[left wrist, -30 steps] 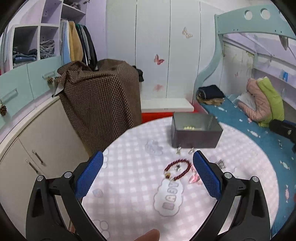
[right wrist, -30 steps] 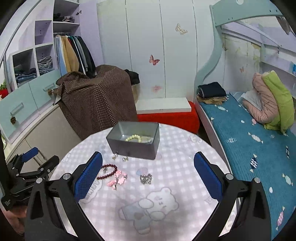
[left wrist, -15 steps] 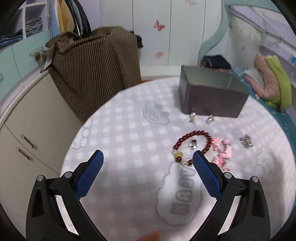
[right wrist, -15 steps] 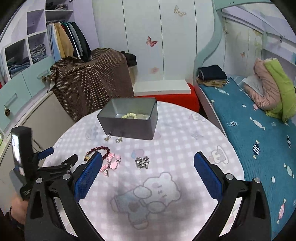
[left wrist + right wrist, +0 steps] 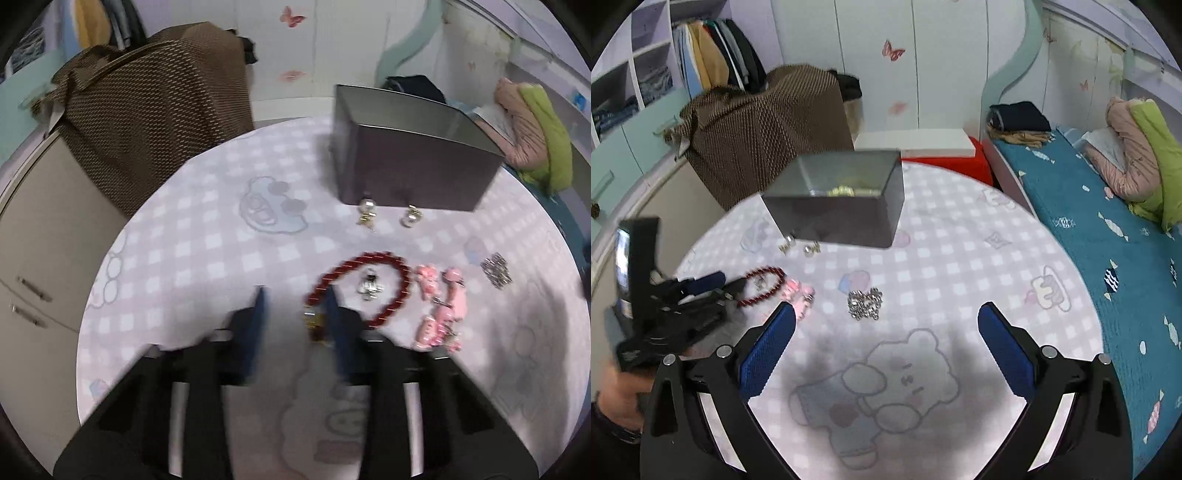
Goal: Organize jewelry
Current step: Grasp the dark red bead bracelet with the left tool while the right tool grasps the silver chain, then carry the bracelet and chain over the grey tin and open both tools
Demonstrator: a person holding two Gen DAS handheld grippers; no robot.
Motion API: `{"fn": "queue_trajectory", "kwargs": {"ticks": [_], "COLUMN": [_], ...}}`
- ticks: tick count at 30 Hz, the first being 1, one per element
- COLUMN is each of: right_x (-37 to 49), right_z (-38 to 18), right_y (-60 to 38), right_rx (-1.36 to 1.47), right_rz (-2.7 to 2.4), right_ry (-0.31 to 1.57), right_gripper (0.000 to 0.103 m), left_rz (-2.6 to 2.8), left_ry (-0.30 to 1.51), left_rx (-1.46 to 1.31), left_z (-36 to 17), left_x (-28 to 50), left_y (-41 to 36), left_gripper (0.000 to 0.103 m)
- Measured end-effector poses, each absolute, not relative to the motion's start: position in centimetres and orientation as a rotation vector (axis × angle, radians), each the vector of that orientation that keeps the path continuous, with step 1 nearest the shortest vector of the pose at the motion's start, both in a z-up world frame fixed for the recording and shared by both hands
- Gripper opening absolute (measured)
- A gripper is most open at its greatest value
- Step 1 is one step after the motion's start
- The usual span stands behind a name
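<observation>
A dark red bead bracelet (image 5: pixel 373 284) lies on the checked tablecloth with a small silver charm (image 5: pixel 370 286) inside its loop. My left gripper (image 5: pixel 297 314) is low over the bracelet's left end, its jaws partly closed and blurred, with a gap still between them. Two pearl earrings (image 5: pixel 388 216) lie in front of the grey metal box (image 5: pixel 410 170). A pink hair ornament (image 5: pixel 441 310) and a silver chain piece (image 5: pixel 496 267) lie to the right. My right gripper (image 5: pixel 886 332) is open and empty above the table, with the silver chain piece (image 5: pixel 865 303) just ahead.
The box (image 5: pixel 842 206) holds a pearl bracelet (image 5: pixel 846 191). A brown dotted cloth (image 5: pixel 761 122) covers furniture behind the round table (image 5: pixel 960 258). A bed with a teal blanket (image 5: pixel 1108 229) runs along the right. Cabinets stand on the left.
My left gripper has dropped toward the red bracelet and its jaws have narrowed from wide open. My right gripper has moved slightly closer to the table, still open.
</observation>
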State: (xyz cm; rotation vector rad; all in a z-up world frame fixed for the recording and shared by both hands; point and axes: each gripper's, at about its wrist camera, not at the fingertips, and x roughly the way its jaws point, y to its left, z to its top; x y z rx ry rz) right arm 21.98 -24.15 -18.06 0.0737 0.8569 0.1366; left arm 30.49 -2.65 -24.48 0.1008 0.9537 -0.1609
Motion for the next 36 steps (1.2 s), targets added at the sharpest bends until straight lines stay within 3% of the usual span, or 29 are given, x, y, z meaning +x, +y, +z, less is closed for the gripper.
{"fn": "queue_trajectory", "kwargs": {"ticks": [1, 11, 13, 15, 18, 36], "right_x": [22.4, 26.1, 26.2, 26.0, 25.5, 23.5], "right_z": [-18.7, -22.9, -22.9, -22.8, -22.8, -18.2], "right_y": [-24.0, -22.4, -21.6, -21.3, -21.4, -23.0], "right_rx": [0.065, 0.018, -0.042, -0.080, -0.100, 0.003], "right_rz": [0.143, 0.206, 0.204, 0.200, 0.211, 0.267], "right_ry": [0.876, 0.962, 0.942, 0.931, 0.922, 0.853], "right_gripper": [0.095, 0.060, 0.049, 0.022, 0.011, 0.009], "left_rz": [-0.174, -0.206, -0.200, -0.198, -0.206, -0.331], "left_ry": [0.958, 0.923, 0.908, 0.888, 0.856, 0.700], "left_rx": [0.099, 0.009, 0.000, -0.008, -0.014, -0.015], "left_z": [-24.4, -22.4, -21.7, -21.0, -19.9, -14.0], "left_x": [30.4, 28.6, 28.4, 28.1, 27.5, 24.9], "left_y": [-2.9, -0.9, -0.4, 0.0, 0.2, -1.2], "left_gripper": [0.008, 0.007, 0.007, 0.007, 0.007, 0.007]}}
